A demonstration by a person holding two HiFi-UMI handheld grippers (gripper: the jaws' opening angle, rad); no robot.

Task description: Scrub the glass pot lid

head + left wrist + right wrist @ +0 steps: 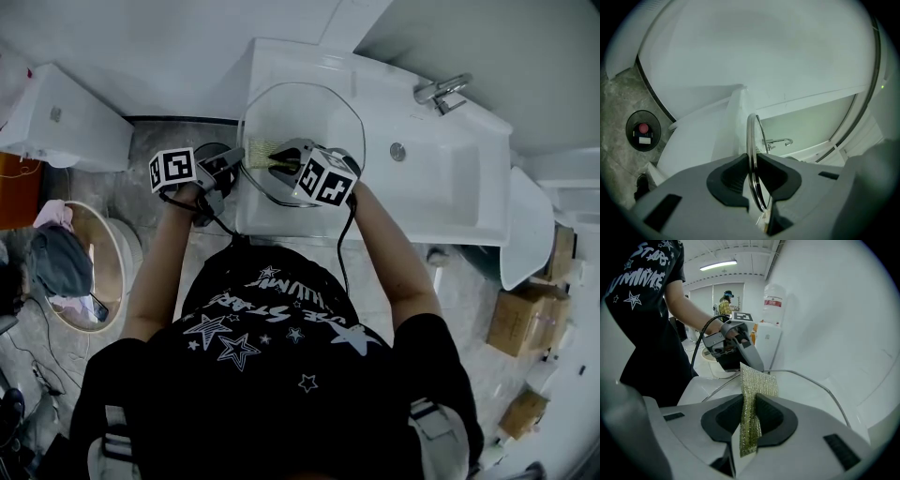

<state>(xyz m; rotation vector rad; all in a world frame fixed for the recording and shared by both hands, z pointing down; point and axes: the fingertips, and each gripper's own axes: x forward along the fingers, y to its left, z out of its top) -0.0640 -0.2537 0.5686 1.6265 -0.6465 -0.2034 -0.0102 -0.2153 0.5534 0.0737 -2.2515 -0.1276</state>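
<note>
**A:** How many tongs are working, and what has each got?

**B:** Two. The left tongs [751, 171] are narrowed onto the metal rim of the glass pot lid [751, 136], with one pad on each face of the glass. The right tongs [749, 416] are clamped on one gold-green mesh scrub pad [757, 385], which stands up out of the jaws.

**A:** Just the one lid?

**B:** One. From the head view the glass pot lid [309, 117] shows as a nearly full circle over the near-left corner of the white basin [450, 202]. The left tongs [230, 165] have it by its left edge.

**A:** And the pad?

**B:** The scrub pad [262, 155] sits over the lid's left part, just inside the rim and close to the left tongs, with the right tongs [281, 161] behind it. Whether it is pressing on the glass I cannot tell.

**A:** Does the right gripper view add anything?

**B:** The lid's rim [811, 379] curves past beyond the pad, and the left tongs [740, 350] face the camera, gripped by a hand. One clear bottle [773, 303] with a red label stands further back.

**A:** What about fittings on the basin?

**B:** One chrome tap [441, 92] at the far rim and one round drain [398, 151] below it. The tap [778, 141] also shows through the glass in the left gripper view.

**A:** Anything else to count?

**B:** Two marker cubes, one on each gripper [175, 169] [326, 178]. There are also two cardboard boxes on the floor at the right [520, 319] [525, 412].
</note>
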